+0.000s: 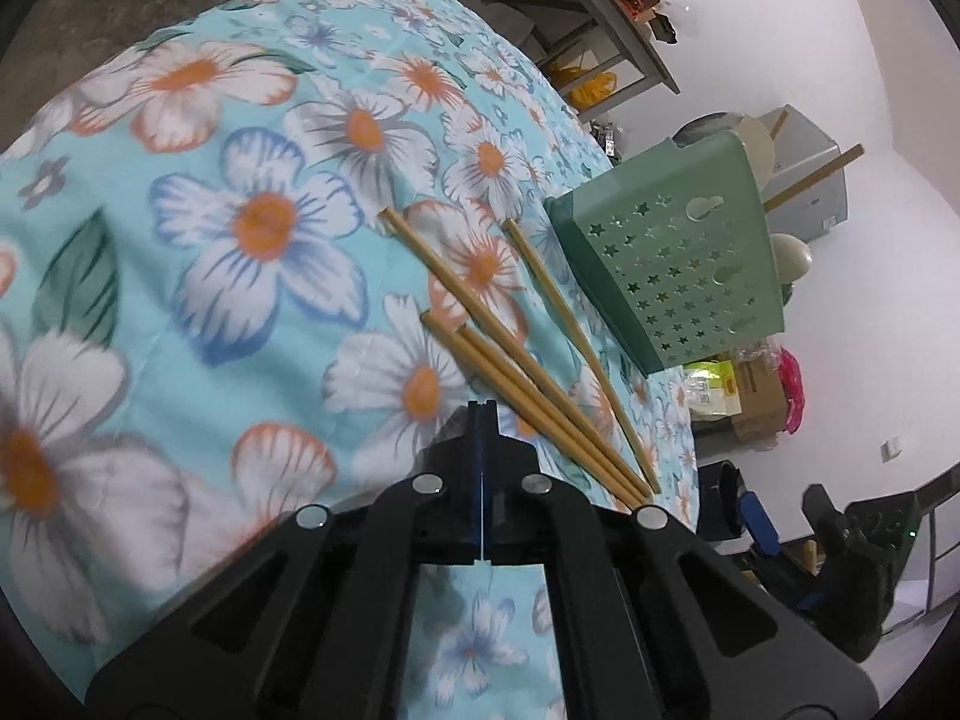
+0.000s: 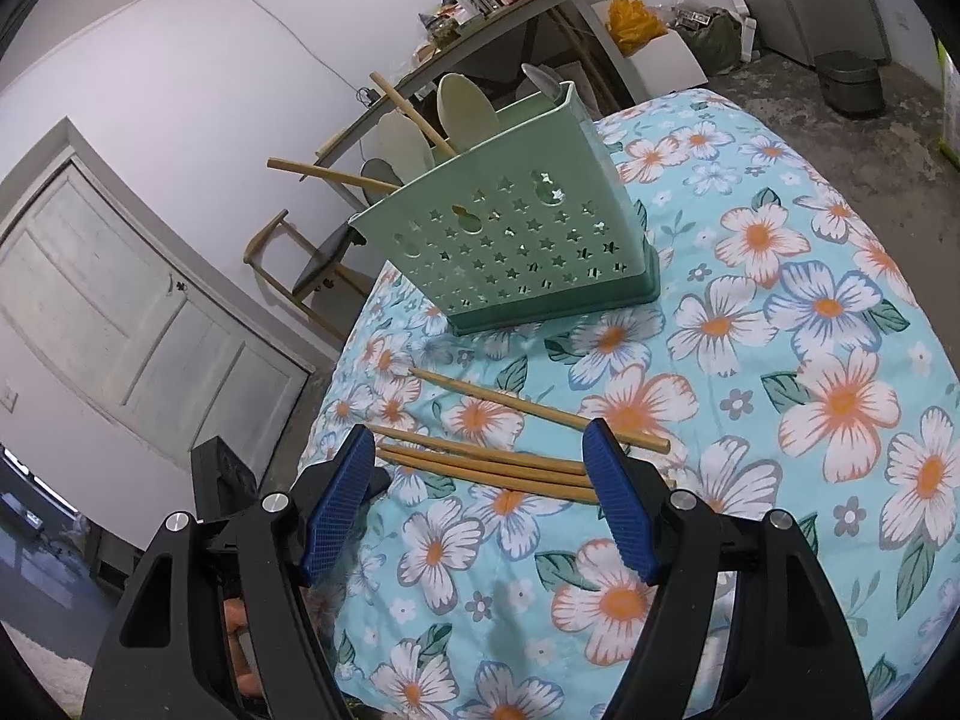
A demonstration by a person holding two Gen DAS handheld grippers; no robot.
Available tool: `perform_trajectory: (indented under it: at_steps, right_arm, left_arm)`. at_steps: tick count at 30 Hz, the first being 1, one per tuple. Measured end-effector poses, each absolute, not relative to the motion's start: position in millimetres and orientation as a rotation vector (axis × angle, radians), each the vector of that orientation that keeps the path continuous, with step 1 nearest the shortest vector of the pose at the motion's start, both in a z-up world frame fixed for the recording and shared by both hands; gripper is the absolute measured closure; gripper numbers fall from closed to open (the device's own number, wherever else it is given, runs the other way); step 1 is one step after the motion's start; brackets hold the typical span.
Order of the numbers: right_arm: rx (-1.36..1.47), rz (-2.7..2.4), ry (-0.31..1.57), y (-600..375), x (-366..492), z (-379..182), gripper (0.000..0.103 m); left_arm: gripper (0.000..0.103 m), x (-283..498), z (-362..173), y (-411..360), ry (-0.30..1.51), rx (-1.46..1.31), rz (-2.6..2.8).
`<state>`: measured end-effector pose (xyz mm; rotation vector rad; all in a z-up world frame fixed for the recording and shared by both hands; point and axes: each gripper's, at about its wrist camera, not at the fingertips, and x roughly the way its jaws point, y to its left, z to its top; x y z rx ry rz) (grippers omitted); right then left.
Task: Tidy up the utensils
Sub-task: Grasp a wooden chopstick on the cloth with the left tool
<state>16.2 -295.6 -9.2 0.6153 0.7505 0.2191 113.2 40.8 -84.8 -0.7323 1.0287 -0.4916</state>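
Right wrist view: the holder (image 2: 528, 240) hides the lower ends of its spoons (image 2: 465, 105). Four chopsticks (image 2: 480, 462) lie on the table (image 2: 780, 420) before the holder. The right claw (image 2: 480, 498) gapes wide above them, empty. The left claw (image 1: 483, 420) is pressed together, empty, beside the chopsticks.

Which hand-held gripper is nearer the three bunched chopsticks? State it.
Right. The right hand-held gripper is open just above the bunched chopsticks, fingers either side. The left hand-held gripper is shut, beside them, holding nothing.
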Motion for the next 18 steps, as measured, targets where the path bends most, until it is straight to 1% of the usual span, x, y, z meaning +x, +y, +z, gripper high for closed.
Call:
perform_trajectory:
  at_steps: [3, 6, 7, 14, 18]
  right_arm:
    - [0.624, 0.228, 0.755, -294, 18, -11, 0.033]
    - [0.627, 0.233, 0.761, -292, 18, -13, 0.033]
    - [0.625, 0.234, 0.76, -291, 18, -13, 0.033]
    - [0.642, 0.237, 0.76, -294, 16, -17, 0.033]
    - [0.657, 0.23, 0.761, -300, 16, -19, 0.033]
  left_arm:
    - [0.103, 115, -86, 42, 1.046, -0.776, -0.515]
    - [0.083, 124, -92, 41, 1.08, -0.857, -0.522]
    - [0.082, 127, -94, 41, 1.083, -0.886, -0.521]
    - [0.082, 144, -103, 38, 1.106, -0.983, -0.489]
    - [0.092, 144, -105, 37, 1.104, -0.986, -0.46]
